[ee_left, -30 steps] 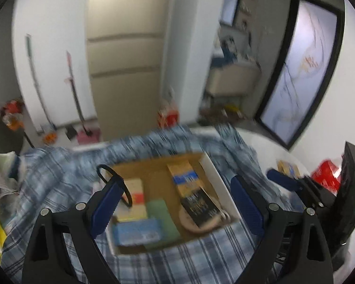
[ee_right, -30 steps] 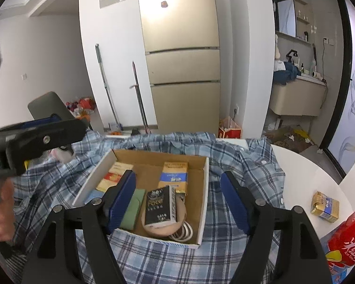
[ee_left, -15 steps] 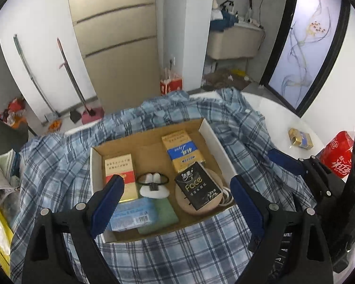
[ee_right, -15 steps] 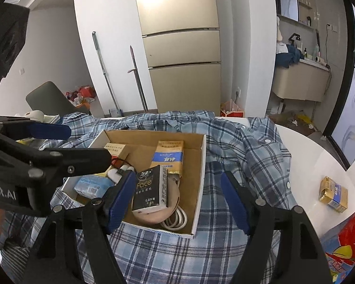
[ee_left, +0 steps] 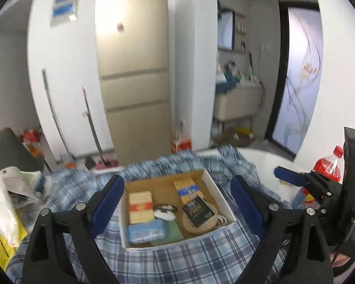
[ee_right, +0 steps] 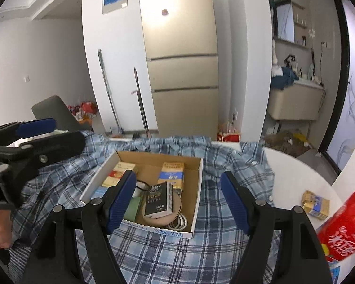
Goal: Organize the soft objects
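A blue-and-white plaid shirt lies rumpled and spread across the white round tabletop, with a shallow cardboard box sitting on top of it. The box holds a black pack reading "Face", a gold-and-blue pack, a red-banded cream pack, a blue tissue pack and a white cable. The left claw and right claw both hover over the box with jaws apart, gripping nothing. Beside the shirt stand a red cola bottle and a small gold pack
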`<state>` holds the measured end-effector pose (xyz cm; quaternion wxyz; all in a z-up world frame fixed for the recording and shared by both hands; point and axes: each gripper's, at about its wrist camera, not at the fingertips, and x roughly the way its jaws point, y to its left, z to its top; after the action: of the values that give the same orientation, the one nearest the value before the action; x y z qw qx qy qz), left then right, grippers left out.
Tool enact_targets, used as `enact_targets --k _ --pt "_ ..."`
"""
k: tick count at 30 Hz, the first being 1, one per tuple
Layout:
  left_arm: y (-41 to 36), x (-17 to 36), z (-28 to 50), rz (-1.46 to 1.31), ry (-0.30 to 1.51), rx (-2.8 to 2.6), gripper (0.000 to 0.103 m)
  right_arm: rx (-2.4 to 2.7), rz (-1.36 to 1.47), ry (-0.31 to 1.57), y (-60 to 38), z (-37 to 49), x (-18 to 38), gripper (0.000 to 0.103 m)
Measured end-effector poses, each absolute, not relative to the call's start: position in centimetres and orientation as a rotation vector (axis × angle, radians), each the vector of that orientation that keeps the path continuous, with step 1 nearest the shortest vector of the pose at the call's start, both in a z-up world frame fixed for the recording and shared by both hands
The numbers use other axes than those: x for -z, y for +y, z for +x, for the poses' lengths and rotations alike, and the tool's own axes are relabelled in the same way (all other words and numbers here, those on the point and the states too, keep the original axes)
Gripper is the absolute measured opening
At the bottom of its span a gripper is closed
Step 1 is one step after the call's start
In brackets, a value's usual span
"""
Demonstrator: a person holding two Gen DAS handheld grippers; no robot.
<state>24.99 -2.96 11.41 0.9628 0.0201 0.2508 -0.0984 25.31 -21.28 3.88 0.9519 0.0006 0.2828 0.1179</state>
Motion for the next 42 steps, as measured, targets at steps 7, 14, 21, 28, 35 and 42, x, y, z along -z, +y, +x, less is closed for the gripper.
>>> enact_targets --k 7,14,21,28,35,42 --pt "0.0 -11.8 18.9 0.0 0.303 0.144 0.093 -0.233 0.007 0.454 -21.9 21.5 -5.7 0.074" --pt "2.3 -9.4 14.8 -0.034 0.201 0.156 0.103 -0.218 0.04 0.349 -22.6 18.3 -6.0 0.099" --pt "3.2 -6.6 12.8 -0.05 0.145 0.15 0.103 -0.241 0.022 0.249 -22.3 16.2 -5.3 0.103" --pt "3.6 -3.8 12.0 -0.056 0.151 0.112 0.103 -0.256 0.02 0.203 -22.0 15.1 -3.1 0.103" --pt "3.6 -2.0 11.8 -0.04 0.148 0.087 0.103 -0.254 0.026 0.233 -22.1 15.3 -0.8 0.103" --pt "2.9 -1.2 11.7 0.002 0.151 0.092 0.103 -0.241 -0.01 0.224 -22.1 15.0 1.1 0.103"
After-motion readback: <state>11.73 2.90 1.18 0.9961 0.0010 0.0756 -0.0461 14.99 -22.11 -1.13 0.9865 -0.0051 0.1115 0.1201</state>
